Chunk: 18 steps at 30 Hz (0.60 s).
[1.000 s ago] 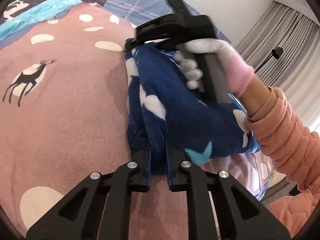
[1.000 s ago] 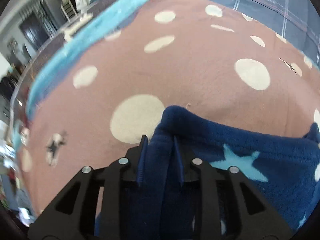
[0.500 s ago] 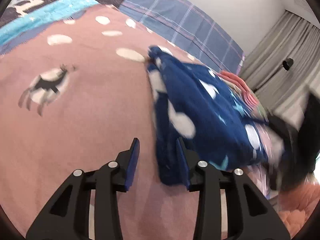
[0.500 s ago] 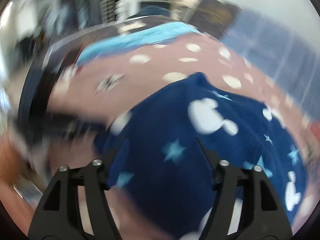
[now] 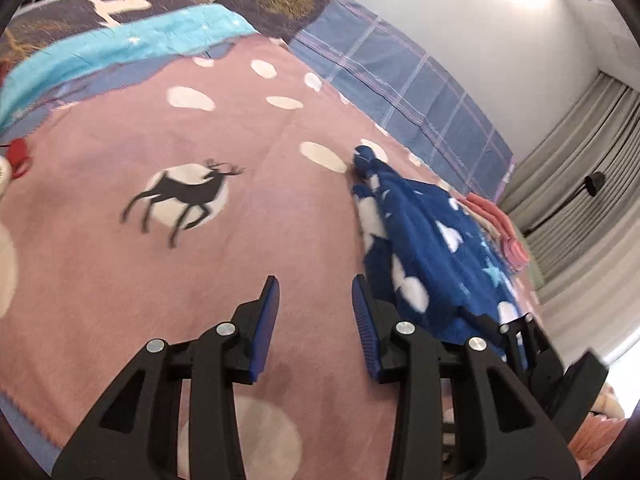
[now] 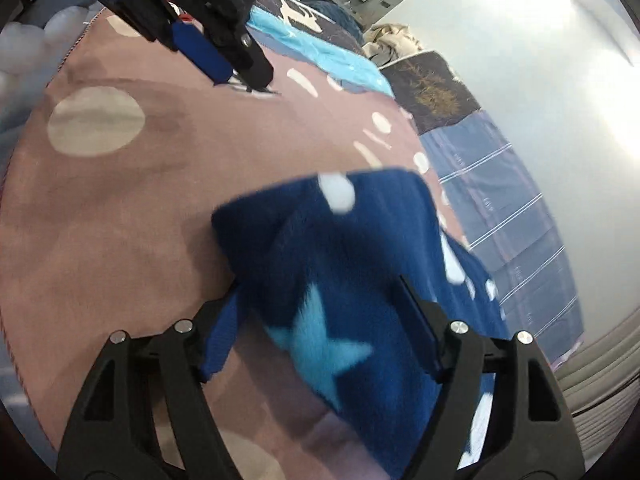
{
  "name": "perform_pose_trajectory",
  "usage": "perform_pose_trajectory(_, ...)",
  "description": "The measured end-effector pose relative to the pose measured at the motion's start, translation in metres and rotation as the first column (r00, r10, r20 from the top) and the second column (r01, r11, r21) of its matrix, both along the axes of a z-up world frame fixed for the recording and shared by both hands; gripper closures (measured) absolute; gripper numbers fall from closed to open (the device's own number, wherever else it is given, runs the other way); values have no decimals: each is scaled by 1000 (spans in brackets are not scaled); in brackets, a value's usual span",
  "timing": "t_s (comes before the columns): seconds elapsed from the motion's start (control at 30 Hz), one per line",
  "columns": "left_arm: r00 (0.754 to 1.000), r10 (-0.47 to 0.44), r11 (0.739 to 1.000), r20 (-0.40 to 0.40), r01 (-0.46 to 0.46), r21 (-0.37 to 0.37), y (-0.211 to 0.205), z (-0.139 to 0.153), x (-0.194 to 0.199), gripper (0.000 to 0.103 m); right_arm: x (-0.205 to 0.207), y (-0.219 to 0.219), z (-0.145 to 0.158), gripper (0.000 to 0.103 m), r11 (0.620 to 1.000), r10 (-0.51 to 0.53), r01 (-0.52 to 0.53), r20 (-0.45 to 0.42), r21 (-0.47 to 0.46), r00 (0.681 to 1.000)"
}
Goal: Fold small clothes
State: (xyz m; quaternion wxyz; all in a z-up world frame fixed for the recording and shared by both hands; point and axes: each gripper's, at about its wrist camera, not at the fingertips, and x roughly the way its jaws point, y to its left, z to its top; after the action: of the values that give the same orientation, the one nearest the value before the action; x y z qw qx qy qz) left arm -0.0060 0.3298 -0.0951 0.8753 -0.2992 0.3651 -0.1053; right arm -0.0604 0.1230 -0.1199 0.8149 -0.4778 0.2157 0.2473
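A folded dark blue fleece garment (image 5: 432,248) with white shapes and light blue stars lies on the pink bed blanket (image 5: 200,280). My left gripper (image 5: 316,300) is open and empty, just left of the garment's near end. My right gripper (image 6: 320,320) is open wide; the garment (image 6: 340,272) lies between and past its fingers, not clamped. The left gripper (image 6: 216,52) also shows in the right wrist view, at the far upper left. Part of the right gripper (image 5: 532,340) shows at the lower right of the left wrist view.
The blanket has cream dots and a black deer print (image 5: 184,196). A blue plaid sheet (image 5: 420,92) lies along the wall. A pink folded cloth (image 5: 500,224) lies beyond the garment. Grey curtains (image 5: 580,184) hang at right.
Both grippers have let go of the garment and opened. The left has pulled back and to the left. The right has swung to the garment's other end.
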Motion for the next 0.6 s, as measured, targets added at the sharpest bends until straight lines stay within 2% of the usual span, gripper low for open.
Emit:
perform_pose_trajectory(0.1,993,-116,991,31,117,-58,-8,11,38,59,3,12,-2,29,1000,20,-19,18,-3,1000)
perform_pose_trajectory(0.13,986,-162,984,33,164,-71,-14,14,55,54,5,15,-3,30,1000,14,-14,15,-2,1000)
perform_pose_trajectory(0.2,966,-255,962,32,257,-94,-27,15,84,53,9,14,-3,31,1000,-2,2,0,16,1000)
perform_pose_trajectory(0.33,928,-362,931,-85,355,-86,-62,-5,138,53,11,5,0,38,999,-29,29,-15,39,999)
perform_pose_trajectory(0.4,915,-385,921,-119,373,-115,-72,-17,153,52,13,5,-1,38,999,-30,30,-9,39,1000)
perform_pose_trajectory(0.43,914,-389,916,-116,371,-149,-73,-22,159,48,14,5,0,38,999,-29,29,-6,41,1000)
perform_pose_trajectory(0.5,916,-388,908,-100,362,-211,-70,-28,165,48,16,3,0,38,998,-28,29,-11,50,1000)
perform_pose_trajectory(0.6,917,-389,902,-86,360,-240,-67,-31,166,48,19,1,-1,38,997,-34,36,-30,67,999)
